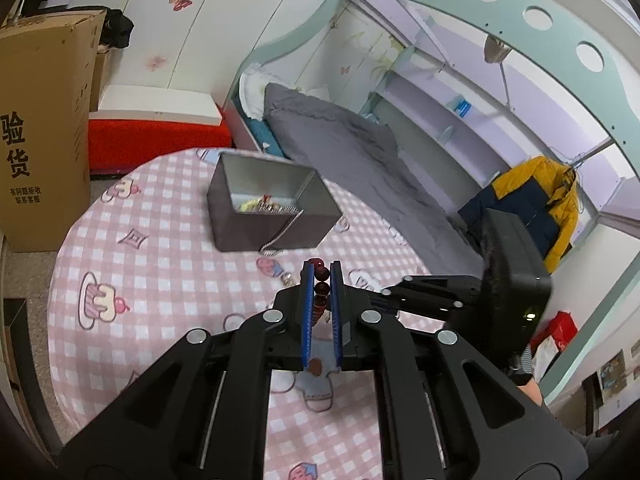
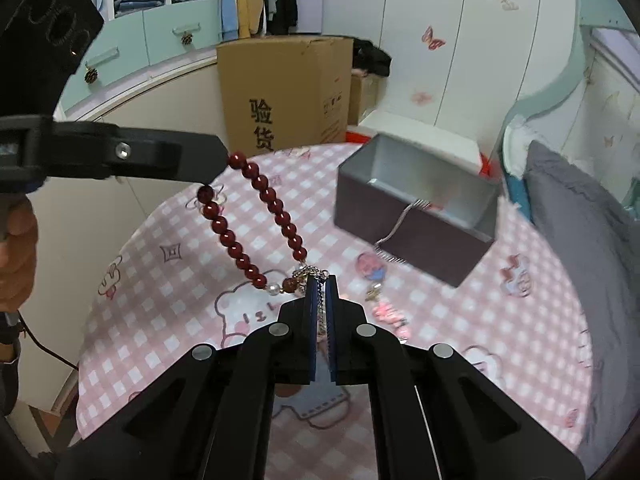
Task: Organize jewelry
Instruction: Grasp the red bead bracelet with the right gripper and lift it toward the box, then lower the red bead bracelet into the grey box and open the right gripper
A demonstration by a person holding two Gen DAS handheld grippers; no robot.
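Left tongs (image 1: 321,270) clamped on dark-red round-bead bracelet (image 2: 256,220); right tongs (image 2: 320,278) pinched tight on its silver chain end (image 2: 310,271). Bracelet strung between both above pink checked table (image 2: 160,280), near open grey metal box (image 2: 416,220).

Left tongs (image 1: 321,276): black angular linkage arms; round silver pivot bolts; blue ribbed pads; right tongs (image 2: 320,282) built alike; hand (image 2: 16,256) on a black handle, thin black cable trailing below
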